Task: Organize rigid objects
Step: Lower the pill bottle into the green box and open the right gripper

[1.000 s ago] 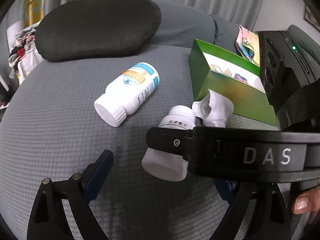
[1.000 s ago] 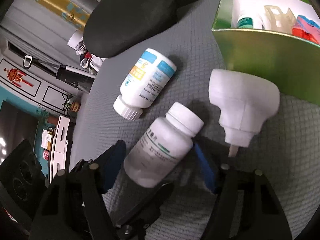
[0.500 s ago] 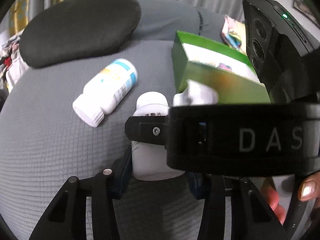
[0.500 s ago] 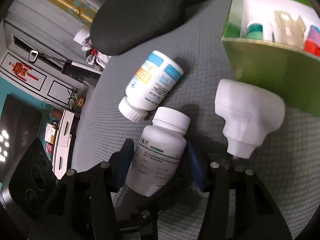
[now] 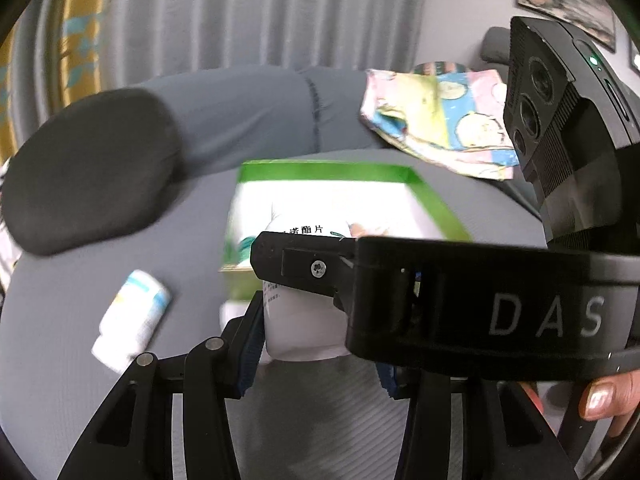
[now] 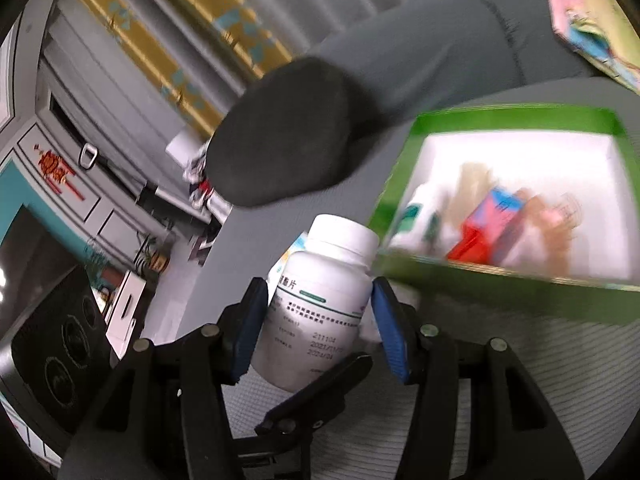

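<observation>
Grey sofa seat (image 5: 72,360) under both grippers: left gripper (image 5: 320,332) and right gripper (image 6: 316,328) fingers both clamp white pill bottle (image 6: 320,300), lower centre of frame. Best keep grip steady, carry over green box (image 6: 500,284) rim, then release.

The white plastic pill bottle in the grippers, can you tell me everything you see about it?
The white plastic pill bottle has a round white screw cap and a white label with green stripes and dark print. It is lifted off the grey cushion, tilted with its cap pointing toward the open green box. The right gripper clamps its sides with blue pads, and the left gripper squeezes it too.
</observation>
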`<act>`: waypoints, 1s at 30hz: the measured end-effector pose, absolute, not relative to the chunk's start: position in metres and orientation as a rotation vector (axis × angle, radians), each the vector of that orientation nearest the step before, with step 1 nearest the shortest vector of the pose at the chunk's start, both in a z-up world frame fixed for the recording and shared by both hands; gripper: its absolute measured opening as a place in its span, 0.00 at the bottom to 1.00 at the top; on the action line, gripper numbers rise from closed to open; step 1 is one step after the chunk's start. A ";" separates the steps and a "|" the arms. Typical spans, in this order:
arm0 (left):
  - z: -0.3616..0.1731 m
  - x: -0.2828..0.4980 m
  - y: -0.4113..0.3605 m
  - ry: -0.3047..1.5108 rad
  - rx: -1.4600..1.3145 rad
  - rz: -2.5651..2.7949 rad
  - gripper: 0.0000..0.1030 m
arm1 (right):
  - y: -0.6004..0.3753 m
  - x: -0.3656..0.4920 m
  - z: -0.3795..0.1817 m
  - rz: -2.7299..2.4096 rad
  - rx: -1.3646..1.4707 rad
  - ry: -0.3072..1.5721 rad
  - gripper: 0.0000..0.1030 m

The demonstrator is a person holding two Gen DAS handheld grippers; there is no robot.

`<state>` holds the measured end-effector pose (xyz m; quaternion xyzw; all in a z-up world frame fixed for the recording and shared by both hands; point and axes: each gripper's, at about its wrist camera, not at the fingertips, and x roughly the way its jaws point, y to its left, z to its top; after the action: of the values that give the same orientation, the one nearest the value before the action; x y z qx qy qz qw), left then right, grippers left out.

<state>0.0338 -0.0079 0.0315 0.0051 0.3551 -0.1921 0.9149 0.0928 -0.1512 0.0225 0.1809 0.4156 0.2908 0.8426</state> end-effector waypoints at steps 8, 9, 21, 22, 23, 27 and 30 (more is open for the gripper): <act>0.037 0.068 -0.053 0.734 0.003 -0.463 0.47 | -0.192 0.110 0.027 0.529 0.402 0.815 0.51; 0.037 0.072 -0.056 0.738 0.002 -0.466 0.47 | -0.194 0.113 0.026 0.523 0.400 0.810 0.51; 0.005 0.126 -0.080 0.819 -0.039 -0.409 0.62 | -0.221 0.155 -0.001 0.366 0.472 0.801 0.76; 0.003 0.127 -0.079 0.817 -0.036 -0.396 0.70 | -0.221 0.153 -0.002 0.359 0.476 0.801 0.76; 0.002 0.125 -0.077 0.809 -0.029 -0.388 0.73 | -0.222 0.153 -0.003 0.354 0.477 0.803 0.76; 0.001 0.119 -0.068 0.812 -0.021 -0.367 0.78 | -0.229 0.144 -0.006 0.339 0.478 0.807 0.76; 0.001 0.115 -0.060 0.821 -0.028 -0.346 0.83 | -0.233 0.136 -0.004 0.335 0.477 0.809 0.77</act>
<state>0.1149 -0.0602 0.0012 -0.0136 0.3970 -0.1671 0.9024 0.1357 -0.2329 -0.0041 0.2285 0.3879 0.1607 0.8783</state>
